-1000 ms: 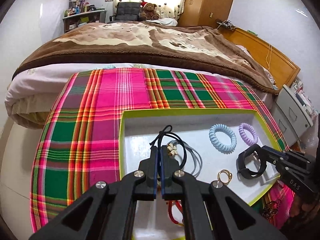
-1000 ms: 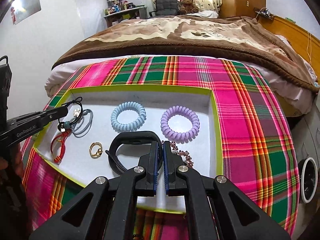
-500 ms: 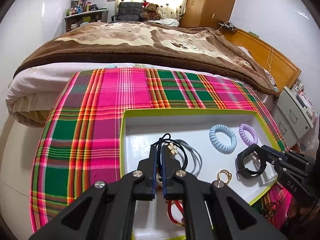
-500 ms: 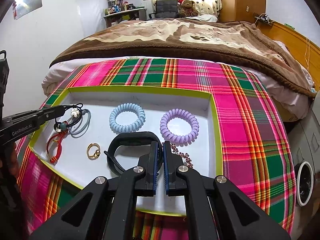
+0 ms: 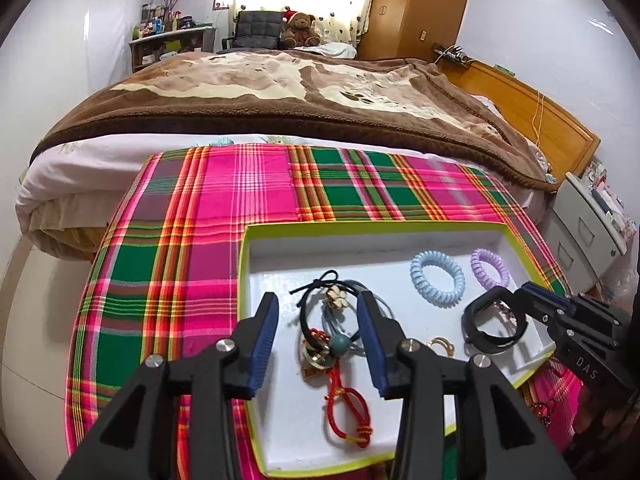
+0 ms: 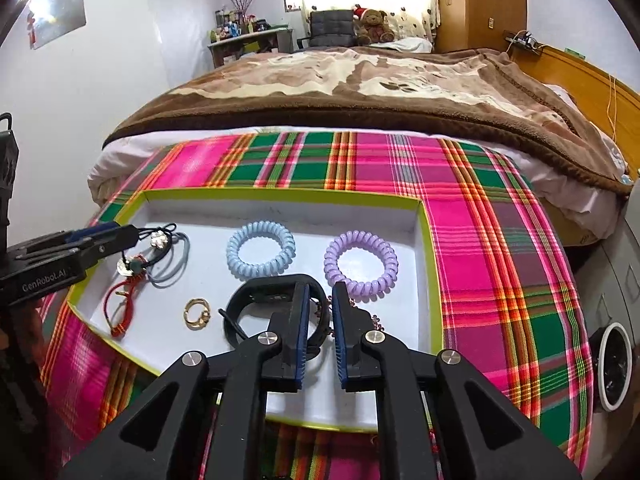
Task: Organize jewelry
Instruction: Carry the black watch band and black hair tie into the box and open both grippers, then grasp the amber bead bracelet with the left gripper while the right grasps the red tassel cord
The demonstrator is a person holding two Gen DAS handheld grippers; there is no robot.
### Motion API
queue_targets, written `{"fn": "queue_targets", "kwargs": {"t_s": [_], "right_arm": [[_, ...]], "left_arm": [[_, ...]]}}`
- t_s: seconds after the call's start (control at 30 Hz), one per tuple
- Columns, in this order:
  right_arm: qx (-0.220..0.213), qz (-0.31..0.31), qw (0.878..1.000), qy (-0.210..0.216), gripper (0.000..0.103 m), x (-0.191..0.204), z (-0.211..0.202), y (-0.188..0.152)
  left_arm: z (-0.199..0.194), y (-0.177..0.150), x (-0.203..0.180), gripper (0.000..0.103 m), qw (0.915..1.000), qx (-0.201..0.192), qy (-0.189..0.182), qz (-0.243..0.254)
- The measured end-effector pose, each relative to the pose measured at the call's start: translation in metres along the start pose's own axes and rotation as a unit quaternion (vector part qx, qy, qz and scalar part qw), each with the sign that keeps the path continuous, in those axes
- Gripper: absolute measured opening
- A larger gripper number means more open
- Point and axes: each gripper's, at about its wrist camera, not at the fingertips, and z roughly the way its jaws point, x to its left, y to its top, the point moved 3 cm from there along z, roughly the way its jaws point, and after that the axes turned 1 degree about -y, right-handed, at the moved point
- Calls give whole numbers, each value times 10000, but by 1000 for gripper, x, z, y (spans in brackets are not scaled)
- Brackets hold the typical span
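Both grippers have opened: left gripper wide around limp hair ties; right gripper narrowly parted beside the flexible black wristband, best pinched at 6 o'clock.

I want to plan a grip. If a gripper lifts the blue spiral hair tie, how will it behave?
The blue spiral hair tie looks like springy plastic coil, so it would probably squash, then rebound. It seems light and hollow. Its glossy ridges may slip; lying flat in the tray, rolling is unlikely.

cloth: pink-green plaid | tray: white, lime rim | coil ties: blue, purple
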Motion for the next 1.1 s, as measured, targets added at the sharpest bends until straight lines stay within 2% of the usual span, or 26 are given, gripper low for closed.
{"fn": "queue_targets", "kwargs": {"t_s": [0.1, 0.17, 0.2, 0.47, 0.67, 0.87, 1.1], "right_arm": [[-95, 25, 9999, 99, 21, 1, -7, 0], [-163, 41, 9998, 123, 41, 2, -13, -1], [-210, 59, 9996, 152, 44, 1, -16, -1], [-462, 177, 9987, 129, 45, -5, -46, -9], [-639, 239, 9977, 33, 45, -15, -72, -19], [-713, 329, 9968, -117, 45, -34, -90, -35], [-702, 530, 9956, -323, 45, -64, -103, -55]], "left_arm": [[-9, -2, -7, 43, 9998, -119, 115, 94], [-16, -3, -12, 44, 9996, -204, 148, 137], [-19, -4, -15, 44, 9995, -238, 148, 170], [-50, -16, -38, 47, 9981, -519, 224, 225], [-63, -28, -62, 48, 9977, -601, 49, 295], [-68, -42, -83, 48, 9972, -570, -203, 430], [-62, -60, -111, 50, 9948, -369, -705, 640]]}}
